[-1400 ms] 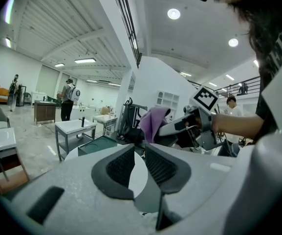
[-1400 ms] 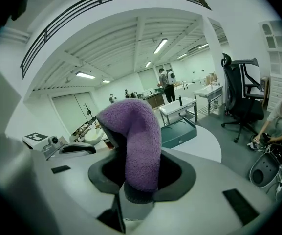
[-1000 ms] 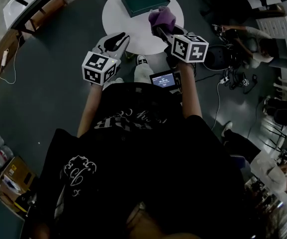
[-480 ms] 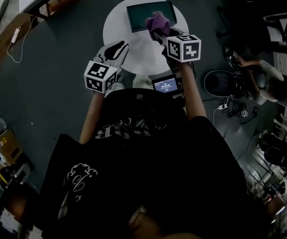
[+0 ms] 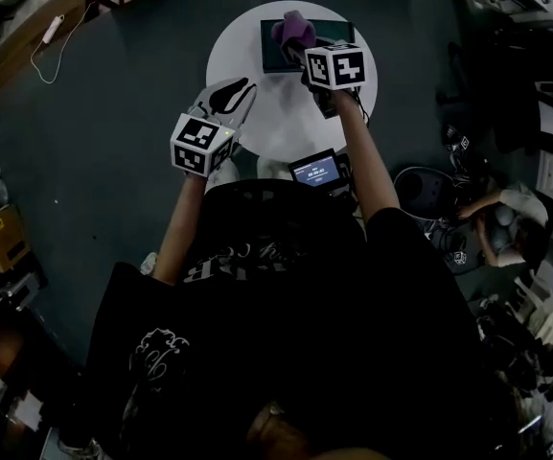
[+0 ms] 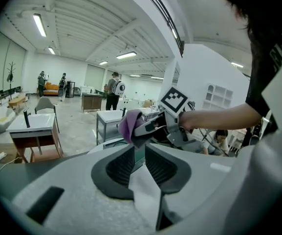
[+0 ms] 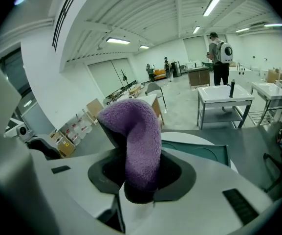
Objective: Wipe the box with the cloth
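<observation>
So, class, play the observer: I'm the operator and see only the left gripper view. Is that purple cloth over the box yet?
Observer: From the head view, yes: the purple cloth overlaps the green box's left half.
Operator: Firmly held?
Observer: The right gripper view shows the right gripper shut on it.
Operator: And my gripper?
Observer: The left gripper hangs over the round table's near left edge, apart from the box.

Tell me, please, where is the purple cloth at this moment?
The purple cloth is clamped in the right gripper, top centre of the head view, over the left part of the dark green box on the round white table.
</observation>
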The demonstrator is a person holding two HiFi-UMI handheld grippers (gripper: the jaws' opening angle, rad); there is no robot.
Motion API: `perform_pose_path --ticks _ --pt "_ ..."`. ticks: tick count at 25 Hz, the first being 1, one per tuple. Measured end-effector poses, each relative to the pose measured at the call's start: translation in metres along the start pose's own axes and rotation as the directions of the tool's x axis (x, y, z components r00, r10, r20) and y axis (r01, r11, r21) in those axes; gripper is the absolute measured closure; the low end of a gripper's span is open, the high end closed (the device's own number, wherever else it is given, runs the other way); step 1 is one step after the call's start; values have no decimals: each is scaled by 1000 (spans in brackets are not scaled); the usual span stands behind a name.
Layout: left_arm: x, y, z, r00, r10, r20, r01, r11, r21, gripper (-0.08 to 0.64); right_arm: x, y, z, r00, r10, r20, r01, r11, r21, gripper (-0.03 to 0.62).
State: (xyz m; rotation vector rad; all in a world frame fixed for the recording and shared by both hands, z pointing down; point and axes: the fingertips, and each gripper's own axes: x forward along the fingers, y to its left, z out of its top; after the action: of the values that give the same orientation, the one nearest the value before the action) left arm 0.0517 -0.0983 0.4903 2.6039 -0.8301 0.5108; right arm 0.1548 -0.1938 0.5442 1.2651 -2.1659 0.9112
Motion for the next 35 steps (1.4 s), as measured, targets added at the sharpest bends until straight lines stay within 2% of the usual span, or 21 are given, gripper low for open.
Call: perform_pose_path --ticks 5,10,13,15,19,21,26,31,35 --pt "7 3 -5 1000 18 -16 -19 999 -28 499 49 4 6 997 58 -48 -58 998 -11 482" --pt "15 1 -9 999 20 -33 -21 999 -37 500 85 -3 -8 989 57 -136 -65 997 -52 482" --pt "16 -3 -9 999 17 -40 -18 999 -32 500 93 -19 -26 978 9 -208 -30 995 -100 482" --pt "17 -4 -9 999 15 -42 -16 999 -28 500 93 -33 -36 973 -20 -230 -3 995 -98 482" --pt "12 -2 -10 999 13 -44 -14 999 -28 500 81 -53 -43 976 -30 -216 31 1000 -1 482" --pt "11 -1 -8 999 10 -43 -11 999 -30 500 74 -62 -43 977 -49 -209 55 998 19 482" --pt "16 -9 -4 999 -7 -34 6 999 -32 500 53 -88 -47 971 -104 -214 110 994 15 482" --pt "21 -19 -2 999 -39 -29 38 999 -25 500 30 -120 -52 954 -196 -228 207 978 23 482" --pt "22 -21 0 998 -55 -24 55 998 -22 500 17 -133 -57 941 -238 -242 247 969 8 482"
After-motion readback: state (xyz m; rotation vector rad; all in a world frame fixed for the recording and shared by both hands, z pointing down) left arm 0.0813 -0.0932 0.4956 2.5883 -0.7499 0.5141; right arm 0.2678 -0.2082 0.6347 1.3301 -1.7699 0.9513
